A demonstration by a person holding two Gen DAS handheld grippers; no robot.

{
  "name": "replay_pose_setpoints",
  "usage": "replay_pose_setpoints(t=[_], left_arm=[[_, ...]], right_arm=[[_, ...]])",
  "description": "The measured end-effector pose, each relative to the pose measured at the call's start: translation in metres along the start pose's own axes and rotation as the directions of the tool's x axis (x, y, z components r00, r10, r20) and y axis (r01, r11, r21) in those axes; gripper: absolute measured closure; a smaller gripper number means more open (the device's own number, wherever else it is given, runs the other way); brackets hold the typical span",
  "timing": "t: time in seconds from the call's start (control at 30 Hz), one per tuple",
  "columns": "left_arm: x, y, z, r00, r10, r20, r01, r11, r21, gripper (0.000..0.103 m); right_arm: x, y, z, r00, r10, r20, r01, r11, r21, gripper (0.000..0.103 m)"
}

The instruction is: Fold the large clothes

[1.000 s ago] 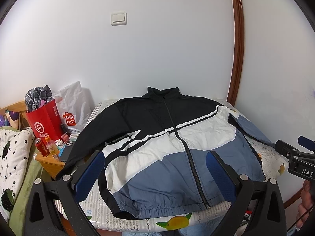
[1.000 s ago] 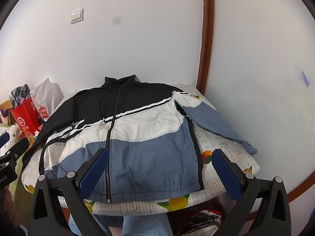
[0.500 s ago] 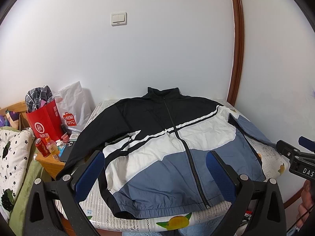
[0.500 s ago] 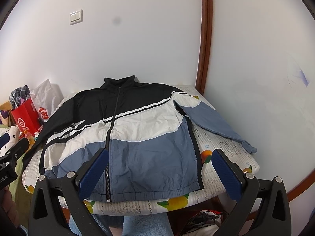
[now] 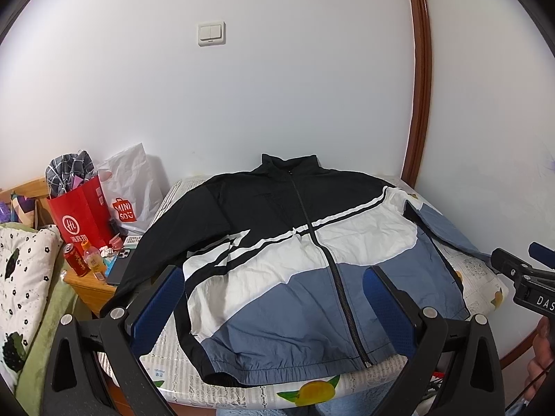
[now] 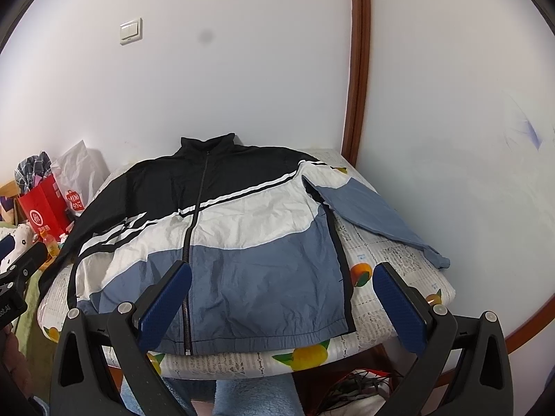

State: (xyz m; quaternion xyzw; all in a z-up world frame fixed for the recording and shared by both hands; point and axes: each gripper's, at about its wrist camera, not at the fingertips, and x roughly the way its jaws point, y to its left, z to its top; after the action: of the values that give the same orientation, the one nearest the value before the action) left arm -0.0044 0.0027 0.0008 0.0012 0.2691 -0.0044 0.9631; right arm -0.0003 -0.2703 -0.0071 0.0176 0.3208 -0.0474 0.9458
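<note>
A zipped black, white and slate-blue windbreaker jacket (image 6: 222, 242) lies flat, front up, on the fruit-print tablecloth (image 6: 388, 277), hem along the near edge, collar toward the wall. Both the left gripper (image 5: 274, 312) and right gripper (image 6: 282, 308) hover before that edge, blue-padded jaws spread wide, holding nothing.

Your left wrist camera looks from beyond the table's (image 5: 485, 279) near edge, left of centre, slightly down toward the far wall. Your right wrist camera sits beside it, nearer the right corner, facing likewise. Both stand back and share the jacket (image 5: 298, 263) and light switch (image 6: 131, 30).
</note>
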Motion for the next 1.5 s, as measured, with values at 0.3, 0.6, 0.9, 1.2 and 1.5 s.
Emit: replay_pose_setpoints(t=[0.3,0.6,0.9,1.2,1.5], left_arm=[[-0.003,0.002,0.004,1.0,0.007,0.013,-0.007,1.0,0.003,0.0],[-0.004,0.003,0.004,1.0,0.018,0.024,-0.018,1.0,0.007,0.0],[-0.003,0.003,0.003,0.999,0.027,0.029,-0.027,1.0,0.008,0.0],[0.024,0.019,0.011,1.0,0.001,-0.018,-0.002,0.999,-0.037,0.0],[0.07,0.055,0.013,0.993,0.056,-0.103,-0.063,0.996,-0.067,0.0]], right_arm=[[0.001,0.0,-0.002,1.0,0.0,-0.001,0.0,1.0,0.001,0.0],[0.001,0.0,-0.002,1.0,0.0,0.0,0.0,1.0,0.0,0.0],[0.005,-0.003,-0.003,1.0,-0.006,0.001,0.006,1.0,0.006,0.0],[0.027,-0.01,0.005,0.999,0.03,-0.027,-0.029,0.999,0.037,0.001],[0.072,-0.012,0.015,0.995,0.001,-0.098,0.0,1.0,0.002,0.002]])
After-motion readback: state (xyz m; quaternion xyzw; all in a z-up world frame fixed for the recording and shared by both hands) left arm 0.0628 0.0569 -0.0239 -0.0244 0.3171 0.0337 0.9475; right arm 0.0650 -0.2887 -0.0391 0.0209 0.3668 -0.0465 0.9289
